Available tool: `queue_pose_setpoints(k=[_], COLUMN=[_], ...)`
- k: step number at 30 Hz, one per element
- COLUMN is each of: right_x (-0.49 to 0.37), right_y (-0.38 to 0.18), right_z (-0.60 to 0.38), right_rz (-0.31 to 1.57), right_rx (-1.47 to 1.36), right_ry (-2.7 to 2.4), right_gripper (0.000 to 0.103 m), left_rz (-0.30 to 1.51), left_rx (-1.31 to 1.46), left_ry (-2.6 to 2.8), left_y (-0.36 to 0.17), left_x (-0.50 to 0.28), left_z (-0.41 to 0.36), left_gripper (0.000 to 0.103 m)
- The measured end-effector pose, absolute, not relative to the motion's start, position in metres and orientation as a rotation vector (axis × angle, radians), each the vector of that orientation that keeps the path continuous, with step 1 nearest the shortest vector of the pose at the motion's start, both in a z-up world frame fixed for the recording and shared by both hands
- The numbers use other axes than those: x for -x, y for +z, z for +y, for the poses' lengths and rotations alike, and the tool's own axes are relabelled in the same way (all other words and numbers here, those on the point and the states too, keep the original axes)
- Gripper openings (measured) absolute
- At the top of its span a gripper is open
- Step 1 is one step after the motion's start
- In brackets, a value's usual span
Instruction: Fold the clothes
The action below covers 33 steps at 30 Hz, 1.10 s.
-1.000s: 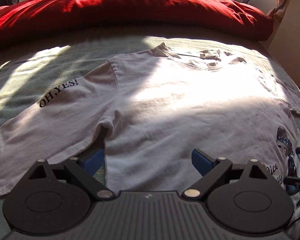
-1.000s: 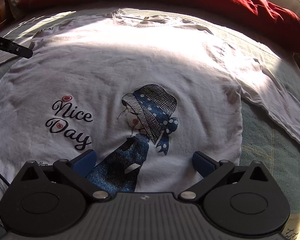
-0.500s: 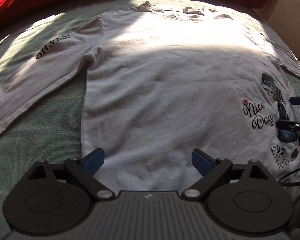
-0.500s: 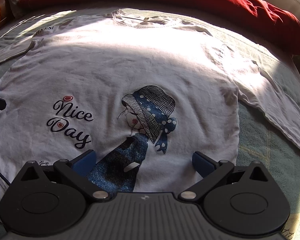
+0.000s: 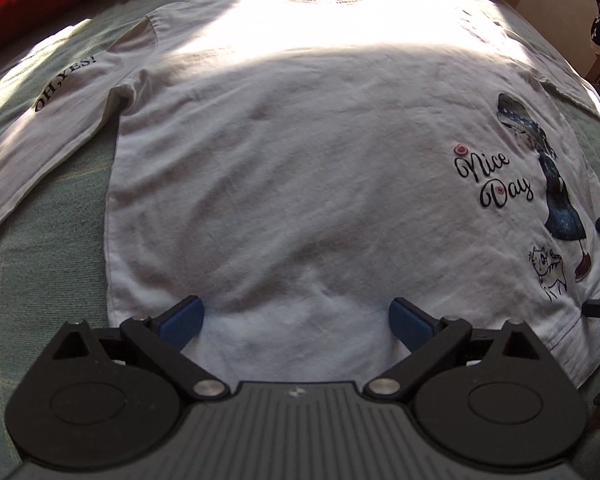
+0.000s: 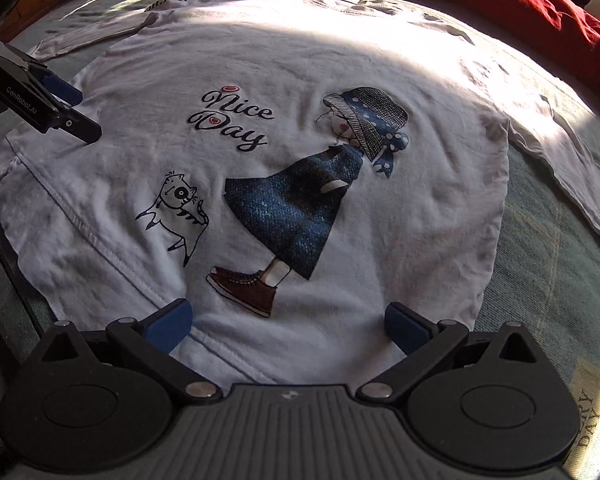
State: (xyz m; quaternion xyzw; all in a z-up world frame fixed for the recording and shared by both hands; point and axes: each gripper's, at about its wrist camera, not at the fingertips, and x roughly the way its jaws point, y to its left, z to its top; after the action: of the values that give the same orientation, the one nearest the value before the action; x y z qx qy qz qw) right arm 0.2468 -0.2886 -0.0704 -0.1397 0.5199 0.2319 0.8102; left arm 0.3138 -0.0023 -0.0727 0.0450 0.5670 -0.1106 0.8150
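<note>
Flat white long-sleeved shirt (image 6: 380,80), girl print (image 6: 312,200), both claws wide open, empty.

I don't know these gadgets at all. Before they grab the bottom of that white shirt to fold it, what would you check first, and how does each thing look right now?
1. Shirt lies spread flat, print side up: ok.
2. Left tool open, with the hem between its fingers: ok.
3. Right tool open, above the hem near the printed shoe: ok.
4. Both sleeves laid out to the sides, the one with the OH,YES! print and the plain sleeve: ok.
5. Whether the fingers already touch the fabric: cannot tell.
6. Hem flat, not bunched, under the tools: cannot tell; it is lightly wrinkled.
</note>
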Motion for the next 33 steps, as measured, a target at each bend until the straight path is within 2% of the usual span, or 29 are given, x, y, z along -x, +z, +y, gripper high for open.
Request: queue_pose_setpoints(k=[7, 14, 18, 24, 29, 33], right_x=[-0.245, -0.247, -0.235, -0.241, -0.244, -0.225], right_y=[-0.07, -0.073, -0.073, -0.066, -0.071, -0.072], right_z=[-0.276, -0.259, -0.277, -0.284, -0.281, -0.298], right_rz=[1.081, 1.025, 1.082, 1.086, 1.081, 1.124], right_rx=[0.318, 0.326, 0.379, 0.356, 0.339, 0.374], right_ry=[0.541, 0.599, 0.614, 0.61, 0.607, 0.62], right_gripper=[0.103, 0.103, 0.103, 0.103, 0.103, 0.103], left_rz=[1.148, 1.182, 1.2, 1.131, 1.122, 1.169], left_rx=[-0.131, -0.282, -0.37, -0.279, -0.303, -0.292], left_ry=[-0.335, -0.475, -0.554, -0.592, -0.623, -0.621], left_y=[-0.059, -0.062, -0.064, -0.053, -0.072, -0.065], left_x=[-0.299, -0.259, -0.236, -0.252, -0.244, -0.236], left_z=[-0.026, -0.039, -0.045, -0.06, -0.072, -0.058], left_gripper=[0.098, 0.099, 0.099, 0.099, 0.099, 0.099])
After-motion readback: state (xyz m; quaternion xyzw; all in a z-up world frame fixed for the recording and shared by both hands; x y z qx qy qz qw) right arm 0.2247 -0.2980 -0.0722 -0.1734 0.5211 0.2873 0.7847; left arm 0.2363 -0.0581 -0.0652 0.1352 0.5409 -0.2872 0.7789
